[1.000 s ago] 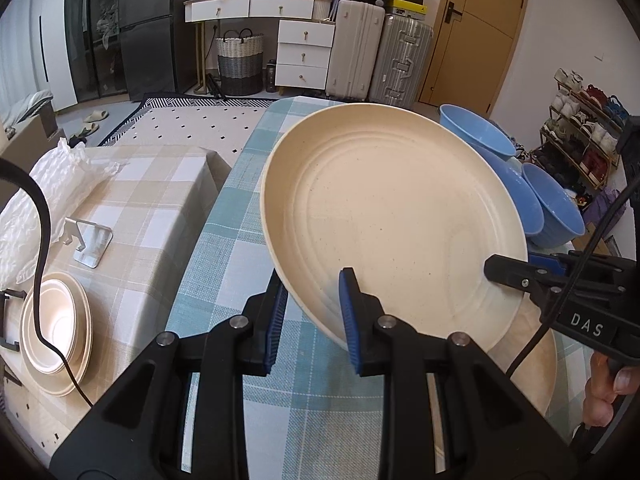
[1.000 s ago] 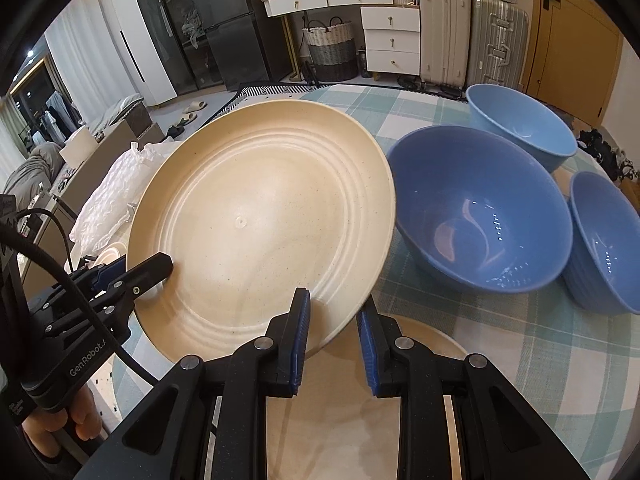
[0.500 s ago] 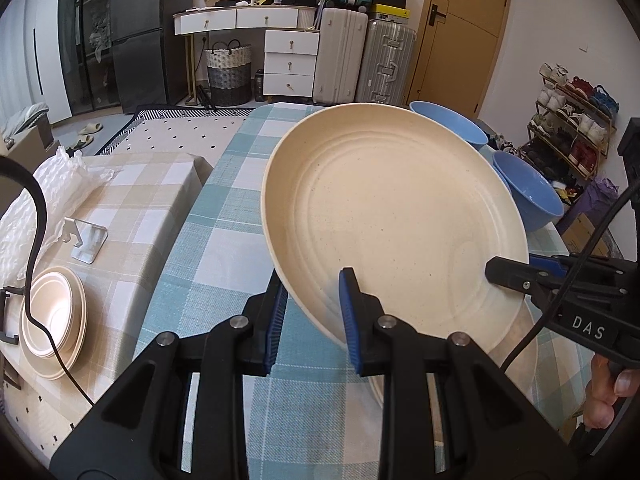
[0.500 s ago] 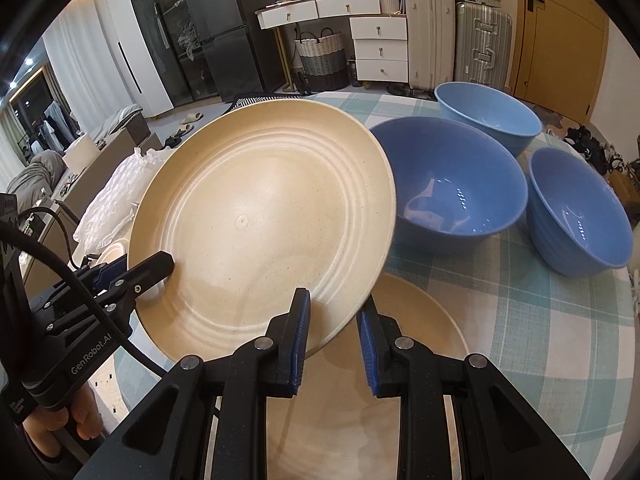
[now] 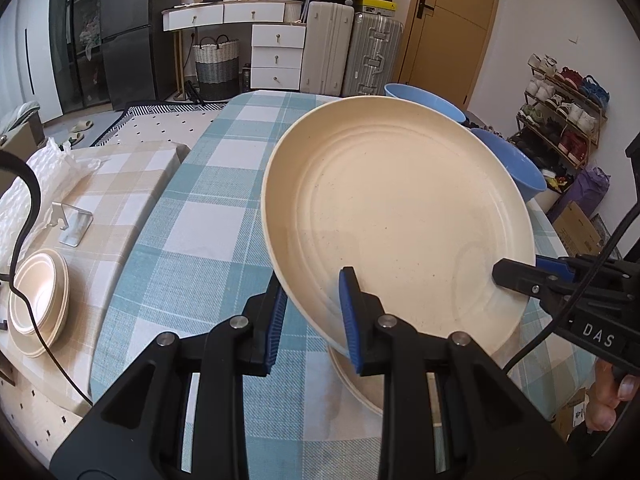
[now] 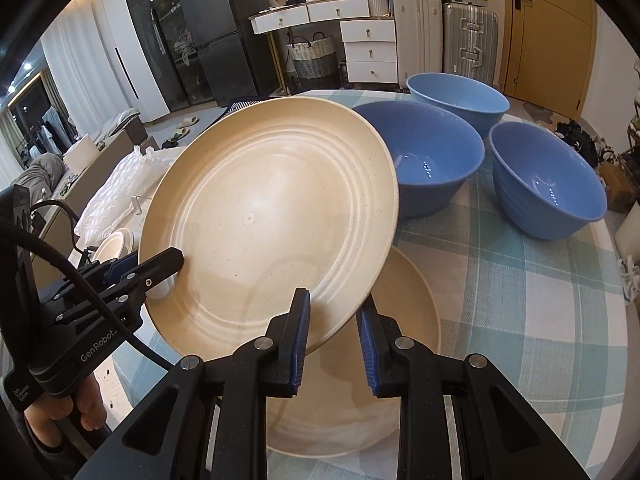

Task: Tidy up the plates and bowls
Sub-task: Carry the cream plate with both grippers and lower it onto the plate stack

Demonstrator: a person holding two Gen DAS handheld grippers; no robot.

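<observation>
A large cream plate point(image 5: 400, 216) point(image 6: 264, 224) is held in the air by both grippers. My left gripper point(image 5: 312, 312) is shut on its near-left rim. My right gripper point(image 6: 332, 336) is shut on its opposite rim, and shows from the side in the left wrist view point(image 5: 520, 280). A second cream plate point(image 6: 360, 400) lies on the table below it; only its edge shows in the left wrist view point(image 5: 356, 384). Three blue bowls point(image 6: 432, 160) point(image 6: 548, 184) point(image 6: 456, 92) stand on the checked tablecloth behind.
A lower beige-checked table at the left holds a stack of small cream bowls point(image 5: 38, 296), a metal stand point(image 5: 74, 224) and bubble wrap point(image 5: 24, 196). The teal-checked table point(image 5: 208, 216) stretches ahead. Suitcases, drawers and a shoe rack stand beyond.
Both grippers have risen and drawn back with the plate. The bowls now look smaller and further off, and more of the plate lying below shows.
</observation>
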